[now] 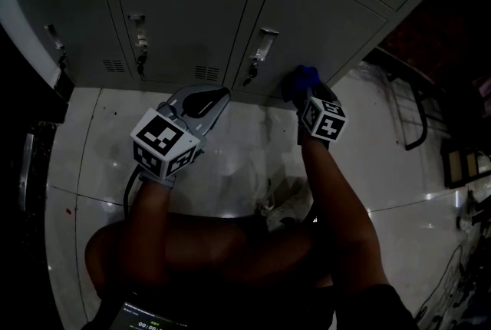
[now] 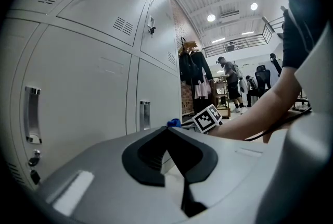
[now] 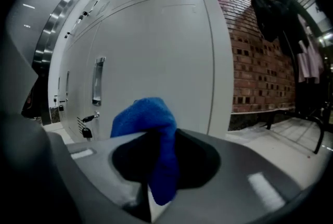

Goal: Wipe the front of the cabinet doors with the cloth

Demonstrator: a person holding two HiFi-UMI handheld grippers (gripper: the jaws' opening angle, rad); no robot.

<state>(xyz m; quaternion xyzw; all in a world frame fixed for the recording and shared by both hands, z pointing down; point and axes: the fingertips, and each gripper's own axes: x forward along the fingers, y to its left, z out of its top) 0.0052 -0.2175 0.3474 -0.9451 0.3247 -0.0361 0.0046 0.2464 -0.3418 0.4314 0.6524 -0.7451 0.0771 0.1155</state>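
Item record: cabinet frontage, two hand-held grippers.

1. Grey sheet-metal cabinet doors (image 1: 184, 6). We list a row of them with louvred vents. Each door carries a vertical metal pull handle (image 3: 97, 81), and a small padlock (image 3: 86, 133) hangs below it.

2. Blue terry cloth (image 1: 301, 79). We note it bunched and pinched in the right gripper (image 1: 311, 97). A puffed fold stands above the jaws and a tail hangs between them. In the head view it sits low against the door nearest the right end of the row, just above the floor. We cannot tell whether it presses on the metal or hangs just off it.

3. Right gripper. We record its jaws clamped on the blue cloth and pointed at the lower door panel.

4. Left gripper (image 1: 215, 100). We record its black-padded jaws brought together at the tips with nothing between them. It is held near the base of the neighbouring door, apart from the cloth.

5. Pale glossy tiled floor (image 1: 230, 160). We see it running under both forearms.

6. Red brick wall (image 3: 260, 72). We place it beyond the end of the cabinet row.

7. Dark coats on a rack (image 2: 191, 74). We see them in the left gripper view, with people standing further off in a lit hall.
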